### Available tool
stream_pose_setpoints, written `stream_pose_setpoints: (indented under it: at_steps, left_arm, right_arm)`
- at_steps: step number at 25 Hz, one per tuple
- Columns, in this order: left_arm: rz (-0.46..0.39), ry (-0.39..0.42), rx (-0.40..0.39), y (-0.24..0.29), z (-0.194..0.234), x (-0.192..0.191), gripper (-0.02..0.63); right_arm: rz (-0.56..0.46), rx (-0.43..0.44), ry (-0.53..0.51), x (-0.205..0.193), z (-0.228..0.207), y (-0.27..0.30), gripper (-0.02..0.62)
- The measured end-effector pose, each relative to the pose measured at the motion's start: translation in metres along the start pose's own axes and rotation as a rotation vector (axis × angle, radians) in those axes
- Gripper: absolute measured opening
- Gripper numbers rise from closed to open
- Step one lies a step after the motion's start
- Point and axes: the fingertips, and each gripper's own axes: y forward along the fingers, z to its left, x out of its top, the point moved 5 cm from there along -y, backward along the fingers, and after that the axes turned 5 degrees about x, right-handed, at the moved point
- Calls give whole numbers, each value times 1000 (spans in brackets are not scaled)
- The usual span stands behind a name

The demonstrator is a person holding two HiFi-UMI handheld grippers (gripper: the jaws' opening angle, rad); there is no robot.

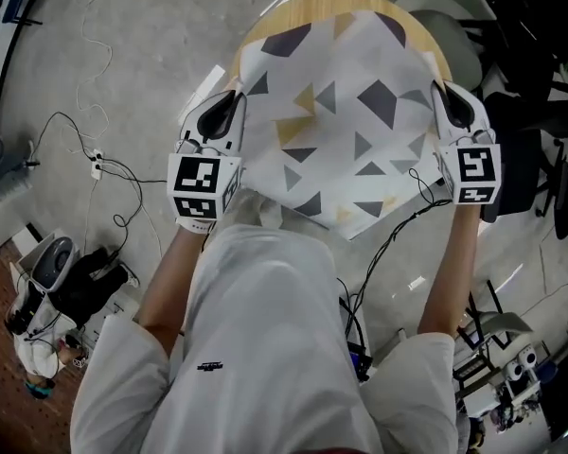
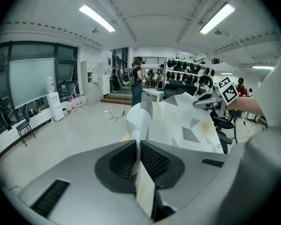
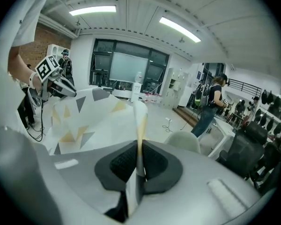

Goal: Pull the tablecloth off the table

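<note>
Left gripper was clamped on the tablecloth edge. Right gripper was clamped on the opposite edge, above the table.

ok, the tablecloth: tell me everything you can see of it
White, thin-looking fabric printed with grey, dark and yellow triangles, the tablecloth is spread as one lightly creased sheet. The left gripper pinches its left edge, the right gripper its right edge, each with jaws shut on a fold. Its near edge hangs before the person; its far part covers most of the round wooden table, whose rim shows beyond it.
</note>
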Motion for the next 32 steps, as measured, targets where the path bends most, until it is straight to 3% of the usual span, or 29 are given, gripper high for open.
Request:
stream_pose_setpoints:
  at_steps: [5, 9, 15, 22, 28, 32]
  left_arm:
    - [-46, -7, -3, -36, 0, 0, 35]
    - [-118, 0, -42, -107, 25, -23, 34]
    - [-184, 15, -60, -195, 52, -54, 35]
    - [-304, 38, -82, -274, 71, -62, 35]
    - [-343, 39, -90, -331, 68, -58, 35]
    - [-304, 15, -101, -356, 62, -68, 35]
  right_arm:
    - [-40, -84, -3, 11, 25, -55, 21]
    - [-71, -177, 22, 35, 105, -112, 21]
    - [-145, -315, 141, 42, 205, -192, 21]
    - [-212, -466, 103, 71, 305, -262, 21]
    - [-233, -515, 96, 86, 351, -314, 21]
    - [-209, -491, 106, 82, 375, -337, 23]
